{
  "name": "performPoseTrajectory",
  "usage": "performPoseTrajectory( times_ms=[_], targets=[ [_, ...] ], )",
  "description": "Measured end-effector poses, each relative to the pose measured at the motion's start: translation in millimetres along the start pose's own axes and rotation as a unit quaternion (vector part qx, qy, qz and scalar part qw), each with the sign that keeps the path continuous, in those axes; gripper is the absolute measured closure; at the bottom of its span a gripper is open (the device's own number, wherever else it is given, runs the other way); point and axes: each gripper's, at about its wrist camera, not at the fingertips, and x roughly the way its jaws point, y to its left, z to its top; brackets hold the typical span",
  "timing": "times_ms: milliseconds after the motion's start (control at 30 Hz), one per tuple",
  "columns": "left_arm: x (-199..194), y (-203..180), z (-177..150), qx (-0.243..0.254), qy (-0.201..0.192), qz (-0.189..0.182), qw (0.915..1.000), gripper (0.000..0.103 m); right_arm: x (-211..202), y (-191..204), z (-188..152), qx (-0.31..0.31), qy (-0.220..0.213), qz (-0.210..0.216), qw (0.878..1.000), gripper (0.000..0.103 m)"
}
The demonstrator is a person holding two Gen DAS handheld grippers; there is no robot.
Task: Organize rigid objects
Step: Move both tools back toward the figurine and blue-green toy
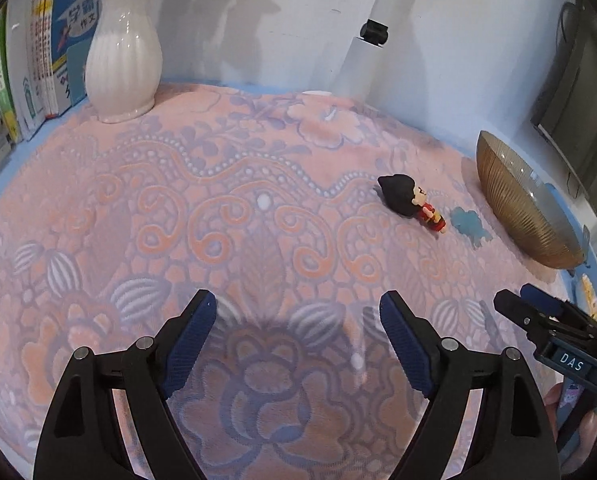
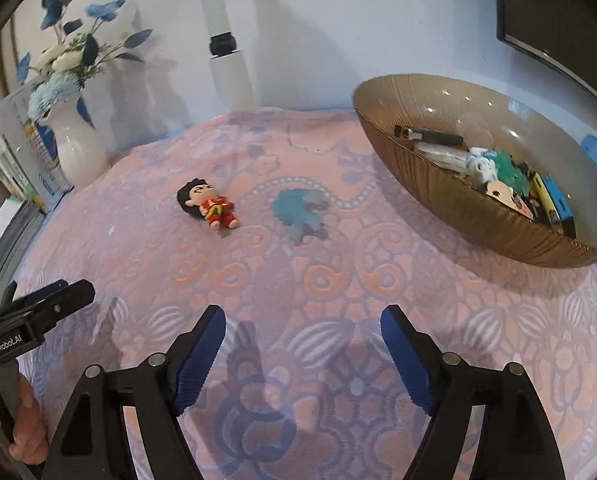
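Note:
A small figurine [image 1: 414,204] [image 2: 210,206] with black hair and red clothes lies on its back on the pink patterned cloth. Just to its right lies a flat blue cut-out piece [image 1: 468,224] [image 2: 298,210]. A ribbed golden-brown bowl [image 1: 514,208] [image 2: 438,196] stands at the right and holds several small toys and sticks. My left gripper [image 1: 298,300] is open over bare cloth, short of the figurine and to its left. My right gripper [image 2: 304,314] is open too, nothing between its blue pads, with the blue piece ahead of it.
A white vase [image 1: 122,60] [image 2: 80,152] with blue flowers stands at the back left beside upright books [image 1: 38,72]. A white post [image 2: 226,40] rises behind the table, and a dark screen [image 2: 558,20] sits at the right. A hand [image 2: 26,432] grips the left tool.

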Motion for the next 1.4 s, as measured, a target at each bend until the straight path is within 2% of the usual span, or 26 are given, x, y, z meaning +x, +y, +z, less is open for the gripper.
performPoseTrajectory(
  times_ms=[200, 400, 700, 867, 1133, 1300, 1400],
  targets=[
    [0, 0, 0, 0.002, 0.002, -0.004, 1.0, 0.02, -1, 1, -1, 0.002, 0.002, -0.011, 1.0, 0.017],
    [2, -4, 0, 0.011, 0.004, 0.0, 0.9999, 0.02, 2, 3, -1, -0.004, 0.005, -0.016, 1.0, 0.016],
    [2, -2, 1, 0.004, 0.003, -0.018, 0.9998, 0.02, 2, 4, -1, -0.007, 0.0, -0.01, 1.0, 0.015],
    [1, 0, 1, 0.001, 0.002, -0.023, 0.9997, 0.02, 3, 12, -4, -0.026, 0.002, -0.023, 0.999, 0.015],
    [0, -2, 1, 0.002, 0.002, -0.016, 0.9999, 0.02, 3, 11, -4, -0.023, -0.001, -0.015, 1.0, 0.015],
    [-3, -14, 4, 0.036, 0.022, -0.002, 0.9991, 0.02, 5, -8, -7, 0.021, 0.035, 0.001, 0.999, 0.015],
    [-17, -33, 15, 0.079, 0.01, -0.009, 0.9968, 0.02, -8, -28, -5, 0.059, 0.049, 0.019, 0.997, 0.015]
  ],
)
